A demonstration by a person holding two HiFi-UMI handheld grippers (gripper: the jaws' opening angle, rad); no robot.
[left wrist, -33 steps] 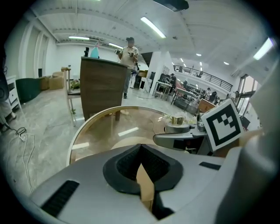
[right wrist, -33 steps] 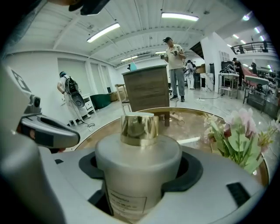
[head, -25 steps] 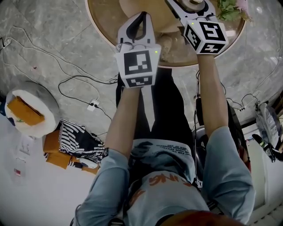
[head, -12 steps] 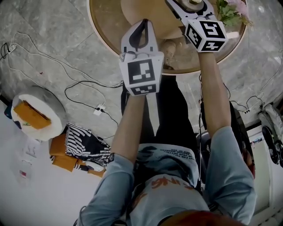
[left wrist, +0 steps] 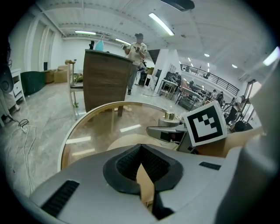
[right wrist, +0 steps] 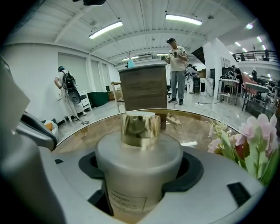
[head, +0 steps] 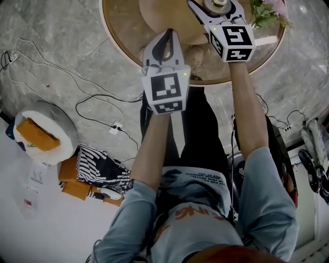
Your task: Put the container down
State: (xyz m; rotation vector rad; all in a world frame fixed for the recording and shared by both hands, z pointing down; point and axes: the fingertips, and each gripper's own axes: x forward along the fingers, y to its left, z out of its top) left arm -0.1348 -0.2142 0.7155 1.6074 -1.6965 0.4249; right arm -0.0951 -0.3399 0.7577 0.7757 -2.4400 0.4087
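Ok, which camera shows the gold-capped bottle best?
The right gripper view: the bottle fills the frame, gripped in the right tongs. The head view catches only its top at the frame edge; the left gripper view shows just its cap and shoulder, small.

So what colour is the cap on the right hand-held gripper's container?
Shiny gold cap on the grey container; clearest in the right gripper view.

Table [head: 123, 31]: round, glass top, pale rim, tan base visible through the glass. On it: pink flowers [head: 267, 13] at the right edge; white slip [head: 264, 41] just beside them. Floor [head: 51, 46]: grey marble (paler at lower left). On it: loose cables [head: 97, 97], white power strip [head: 117, 127], striped bag [head: 97, 164], orange boxes [head: 74, 187]
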